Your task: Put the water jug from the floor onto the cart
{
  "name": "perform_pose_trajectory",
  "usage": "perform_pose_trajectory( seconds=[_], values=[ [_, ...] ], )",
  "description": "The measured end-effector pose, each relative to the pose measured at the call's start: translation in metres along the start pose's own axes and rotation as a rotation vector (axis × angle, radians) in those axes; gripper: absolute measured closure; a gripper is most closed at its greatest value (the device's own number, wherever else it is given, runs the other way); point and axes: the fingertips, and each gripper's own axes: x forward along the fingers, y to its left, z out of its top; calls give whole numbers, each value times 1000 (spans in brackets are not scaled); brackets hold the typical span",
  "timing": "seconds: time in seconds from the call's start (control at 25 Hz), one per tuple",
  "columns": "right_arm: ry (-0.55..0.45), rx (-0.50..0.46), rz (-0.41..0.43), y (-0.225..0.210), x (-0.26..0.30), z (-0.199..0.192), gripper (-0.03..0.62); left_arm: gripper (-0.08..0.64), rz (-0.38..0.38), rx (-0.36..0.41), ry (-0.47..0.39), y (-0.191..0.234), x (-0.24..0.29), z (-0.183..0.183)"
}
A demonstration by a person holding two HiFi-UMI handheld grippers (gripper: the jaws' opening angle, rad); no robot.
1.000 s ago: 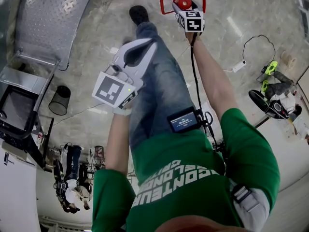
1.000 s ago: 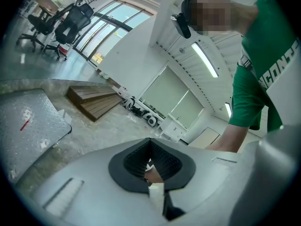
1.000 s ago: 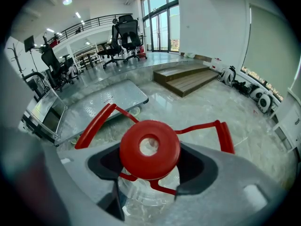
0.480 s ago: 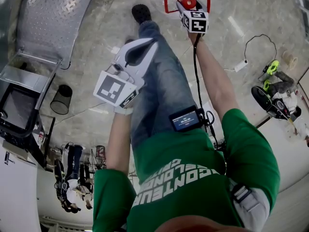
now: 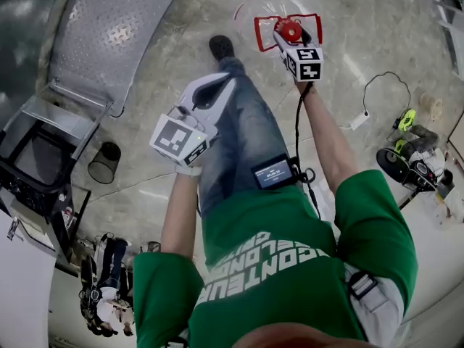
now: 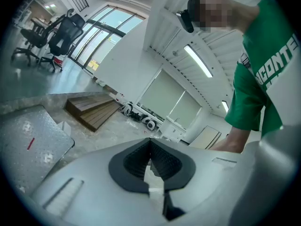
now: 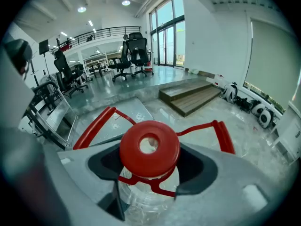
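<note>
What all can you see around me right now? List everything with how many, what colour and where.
water jug: one, clear with red cap and red handle, held at the neck by the right gripper
cart deck: one, grey checker plate, low at front left
wire bin: one, black, on the floor at left
power strip: one, white, on the floor at right
wooden steps: one set, brown, beyond the jug at right
office chairs: several, black, far off by the windows
left gripper: one, white, jaws together, nothing between them
right gripper: one, white, shut on the jug's neck
</note>
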Motion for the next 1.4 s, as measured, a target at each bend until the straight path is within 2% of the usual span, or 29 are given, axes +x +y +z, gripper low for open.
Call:
perform_pose_trajectory(
  seconds=[0.28,0.6,0.76,1.04,1.2,1.4],
  values=[
    [-126,-88,53,23,-94,94,290,549,-23,114,-38,-54,-32,50],
    [-254,-149,94,51,-186,185,290,549,-28,164,-98,-103,-70,98],
    [-309,-160,110,60,-224,220,290,549,9,190,-129,-111,-92,116],
    [-385,-197,132,69,-271,268,290,549,122,269,-184,-109,-130,152],
    [-416,-206,145,73,-276,287,290,549,172,288,-204,-104,-145,164],
    [-401,-245,183,83,-260,304,290,549,209,268,-227,-90,-149,172]
  ],
)
